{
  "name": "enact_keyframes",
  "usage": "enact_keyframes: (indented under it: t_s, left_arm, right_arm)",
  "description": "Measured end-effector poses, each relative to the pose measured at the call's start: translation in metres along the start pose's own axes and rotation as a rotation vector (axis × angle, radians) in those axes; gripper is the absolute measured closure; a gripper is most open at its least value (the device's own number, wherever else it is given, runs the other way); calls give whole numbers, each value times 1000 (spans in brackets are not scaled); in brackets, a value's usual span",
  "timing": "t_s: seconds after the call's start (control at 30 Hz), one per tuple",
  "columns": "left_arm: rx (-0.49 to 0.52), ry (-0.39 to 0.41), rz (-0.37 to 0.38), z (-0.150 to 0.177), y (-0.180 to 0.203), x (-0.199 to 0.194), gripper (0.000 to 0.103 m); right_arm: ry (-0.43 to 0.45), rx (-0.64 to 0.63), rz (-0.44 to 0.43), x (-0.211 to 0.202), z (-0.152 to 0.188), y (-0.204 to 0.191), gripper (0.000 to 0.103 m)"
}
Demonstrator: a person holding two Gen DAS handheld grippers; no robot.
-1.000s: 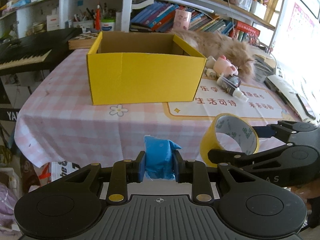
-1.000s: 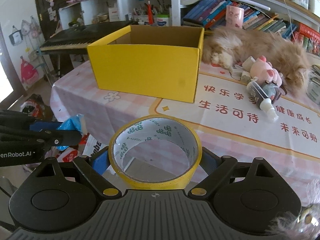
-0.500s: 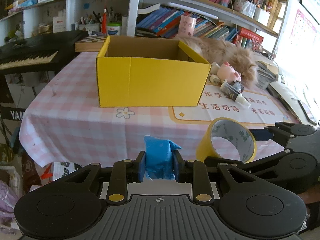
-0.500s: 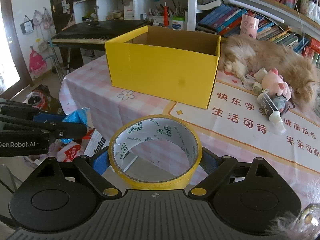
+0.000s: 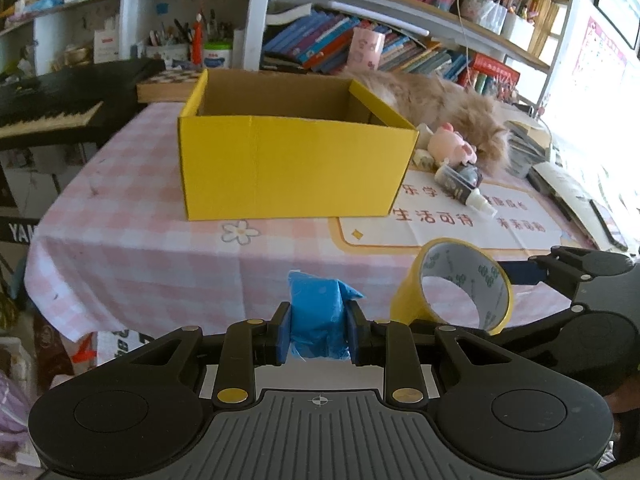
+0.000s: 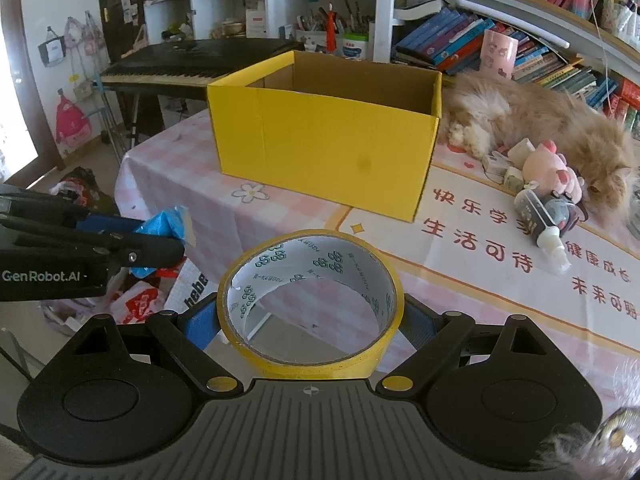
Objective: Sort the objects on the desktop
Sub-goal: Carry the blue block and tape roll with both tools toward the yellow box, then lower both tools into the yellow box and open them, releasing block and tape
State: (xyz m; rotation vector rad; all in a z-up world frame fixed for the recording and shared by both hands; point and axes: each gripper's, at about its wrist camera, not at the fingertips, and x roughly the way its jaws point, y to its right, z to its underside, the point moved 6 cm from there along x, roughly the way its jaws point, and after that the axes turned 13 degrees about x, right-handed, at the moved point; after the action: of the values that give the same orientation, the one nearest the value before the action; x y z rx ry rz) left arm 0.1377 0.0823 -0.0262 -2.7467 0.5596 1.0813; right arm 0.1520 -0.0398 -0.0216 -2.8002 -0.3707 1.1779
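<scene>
An open yellow cardboard box (image 5: pixel 292 168) stands on the pink checked tablecloth (image 5: pixel 132 256); it also shows in the right wrist view (image 6: pixel 328 152). My left gripper (image 5: pixel 318 330) is shut on a blue packet (image 5: pixel 316 320), held off the table's front edge; the packet also shows in the right wrist view (image 6: pixel 166 226). My right gripper (image 6: pixel 308 320) is shut on a yellow tape roll (image 6: pixel 308 300), to the right of the left one. The roll also shows in the left wrist view (image 5: pixel 456 286).
A fluffy orange cat (image 6: pixel 532 120) lies on the table right of the box. By it lie a pink plush pig (image 6: pixel 550 170) and a small spray bottle (image 6: pixel 540 220). A keyboard (image 6: pixel 192 66) and bookshelves stand behind. Bags lie on the floor (image 6: pixel 136 300).
Both grippers, still holding their objects, have risen and drawn back slightly from the table; the box looks lower and its inside shows more.
</scene>
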Motion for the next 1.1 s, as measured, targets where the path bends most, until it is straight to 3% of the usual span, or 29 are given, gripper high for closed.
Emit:
enact_keyframes:
  t_s: [0.4, 0.6, 0.8, 1.1]
  left_arm:
    - [4, 65, -7, -34, -13, 2, 77]
    - [2, 156, -53, -73, -30, -2, 77]
    - [-8, 260, -100, -117, -46, 0, 77]
    - [-20, 283, -159, -164, -62, 40, 77]
  right_arm:
    - [18, 22, 5, 7, -26, 8, 13]
    - [72, -5, -34, 13, -67, 6, 13]
    - [182, -74, -71, 14, -123, 1, 13]
    - [252, -271, -107, 47, -194, 8, 13]
